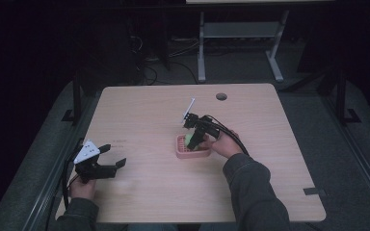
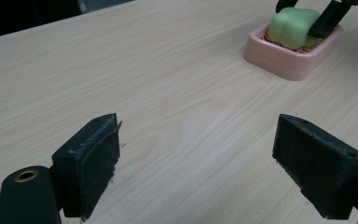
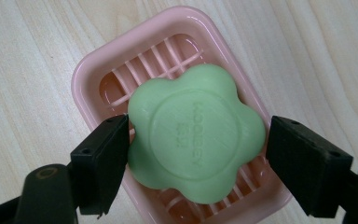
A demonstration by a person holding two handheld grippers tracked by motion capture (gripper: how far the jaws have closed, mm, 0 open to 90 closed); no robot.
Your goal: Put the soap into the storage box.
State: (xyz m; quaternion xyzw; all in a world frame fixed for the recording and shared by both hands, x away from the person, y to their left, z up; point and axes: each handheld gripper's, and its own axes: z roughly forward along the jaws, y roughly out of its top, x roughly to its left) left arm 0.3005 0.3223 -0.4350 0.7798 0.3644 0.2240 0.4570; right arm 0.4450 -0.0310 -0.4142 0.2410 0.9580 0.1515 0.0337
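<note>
A green flower-shaped soap [image 3: 196,135] lies in a pink soap dish [image 3: 93,70] near the middle of the wooden table [image 1: 149,110]. In the right gripper view the soap covers most of the dish's ribbed floor, its embossed face turned up toward the camera.

The right gripper [image 1: 194,139] points steeply down into the dish, held by the person's right hand [image 1: 226,144], which sits just to the right of the dish in the high view. Its jaws straddle the soap, one on each side. The jaw at the left of the right gripper view touches or nearly touches the soap's edge; the other stands just beside the soap with a thin sliver of gap, so the grip looks not quite closed, though it is hard to be sure from this angle. In the left gripper view the same jaws show as dark tips flanking the soap [image 2: 292,28] in the dish [image 2: 289,58].

The left gripper [image 1: 111,156] rests low near the table's front left corner, well apart from the dish, in the person's left hand [image 1: 83,186]. Its jaws stand wide apart with bare tabletop between them, and they point toward the dish.
</note>
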